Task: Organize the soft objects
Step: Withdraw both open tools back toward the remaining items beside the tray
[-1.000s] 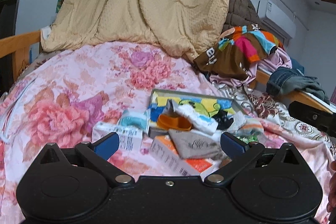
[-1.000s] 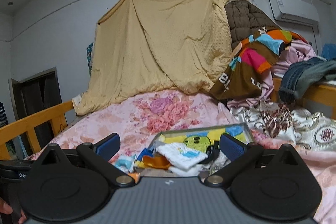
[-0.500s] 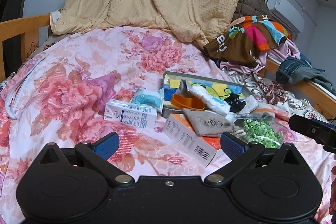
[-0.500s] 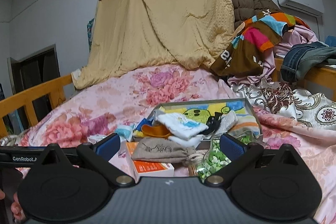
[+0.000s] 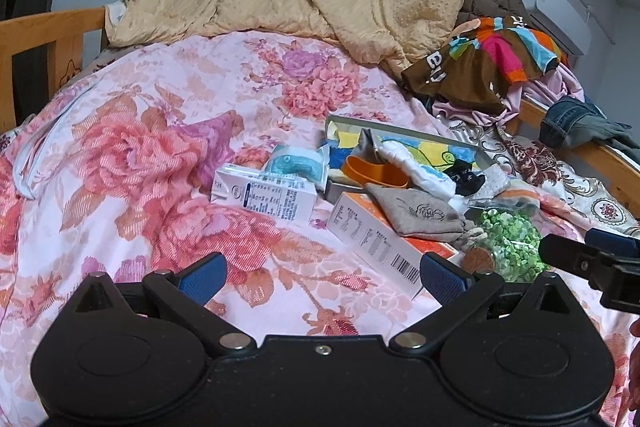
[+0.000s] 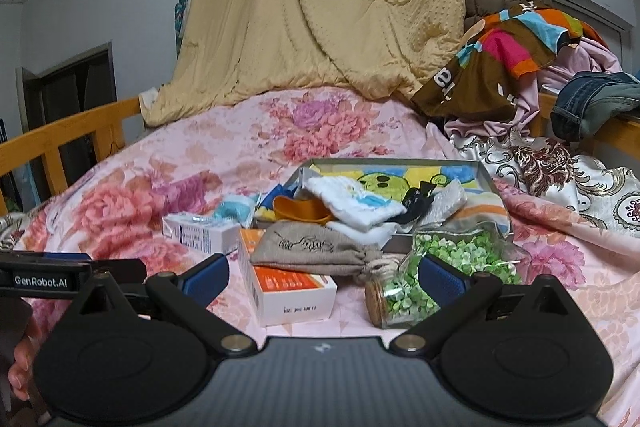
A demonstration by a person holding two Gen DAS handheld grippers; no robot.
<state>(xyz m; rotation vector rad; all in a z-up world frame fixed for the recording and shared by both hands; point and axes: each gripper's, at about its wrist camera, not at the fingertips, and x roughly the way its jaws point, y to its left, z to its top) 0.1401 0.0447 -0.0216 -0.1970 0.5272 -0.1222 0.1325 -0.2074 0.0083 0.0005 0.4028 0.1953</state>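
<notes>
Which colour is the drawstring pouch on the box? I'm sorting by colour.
Grey-brown, with a dark line drawing; the pouch shows best in the right wrist view.

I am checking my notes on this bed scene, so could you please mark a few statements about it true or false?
1. The grey pouch lies on the orange box. True.
2. The jar of green bits stands upright. False: it lies on its side.
3. Both grippers are open. True: left gripper and right gripper hold nothing.
4. The milk carton sits inside the tray. False: it lies on the quilt beside it.
</notes>
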